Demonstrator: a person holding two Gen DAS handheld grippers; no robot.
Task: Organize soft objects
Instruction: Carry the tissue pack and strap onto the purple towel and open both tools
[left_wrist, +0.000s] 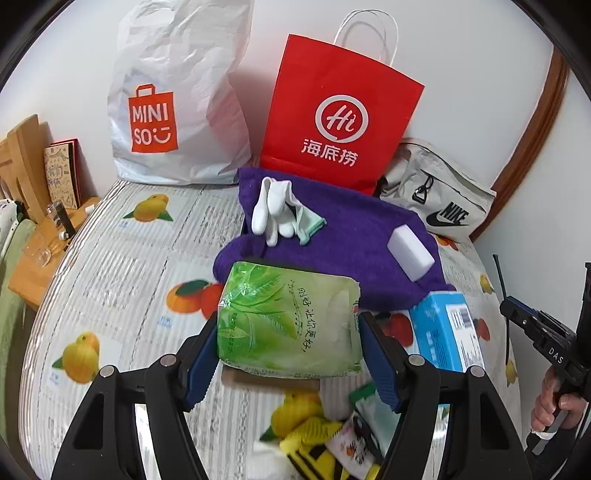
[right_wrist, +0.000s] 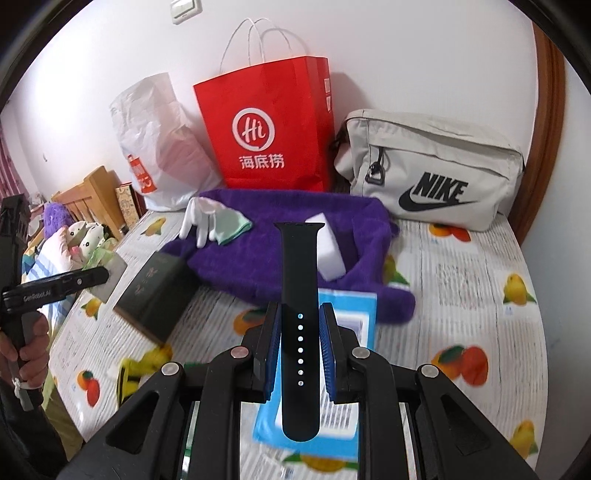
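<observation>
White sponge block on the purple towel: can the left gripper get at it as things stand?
Probably not yet. The left gripper is shut on the green tissue pack, which also fills its jaws; the white sponge block itself lies uncovered on the purple towel.

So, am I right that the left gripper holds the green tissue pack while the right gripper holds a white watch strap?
Not quite: the watch strap is black, not white, as the right wrist view shows. The right gripper does hold it, and the left gripper does hold the green tissue pack.
</observation>
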